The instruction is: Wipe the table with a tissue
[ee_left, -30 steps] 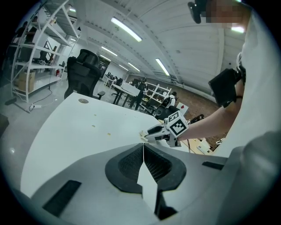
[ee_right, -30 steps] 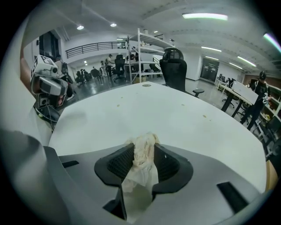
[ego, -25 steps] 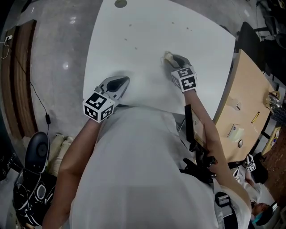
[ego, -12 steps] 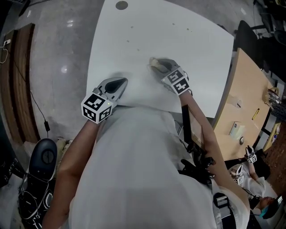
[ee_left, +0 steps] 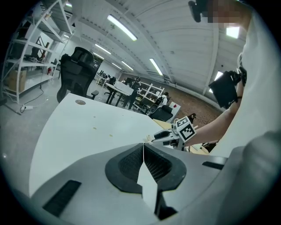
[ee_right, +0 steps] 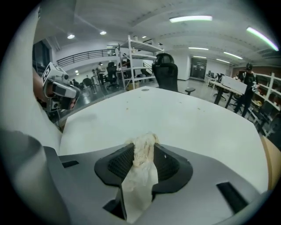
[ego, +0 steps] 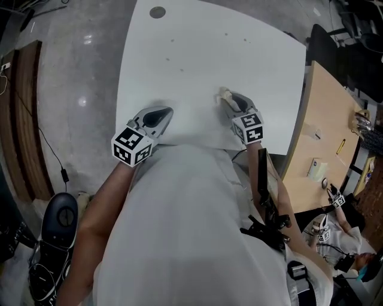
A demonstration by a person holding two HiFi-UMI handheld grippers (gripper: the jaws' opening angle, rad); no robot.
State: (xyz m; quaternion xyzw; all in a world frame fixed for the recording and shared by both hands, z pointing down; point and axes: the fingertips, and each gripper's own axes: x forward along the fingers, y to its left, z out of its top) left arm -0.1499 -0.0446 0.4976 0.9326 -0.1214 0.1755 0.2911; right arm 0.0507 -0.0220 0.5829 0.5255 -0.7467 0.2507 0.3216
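A crumpled cream tissue is clamped between the jaws of my right gripper; in the head view its tip pokes out of the right gripper and lies on the white table, near the front edge. My left gripper rests over the table's near left part with its jaws pressed together and nothing between them. From the left gripper view the right gripper shows to the right. A few small crumbs dot the table farther back.
A dark round cap is set in the table's far corner. To the right stands a wooden desk with small items on it. A black office chair stands past the table's far edge. Grey floor lies to the left.
My right gripper with the tissue slid left across the table, then back to the right and slightly nearer. The left gripper has stayed where it was.
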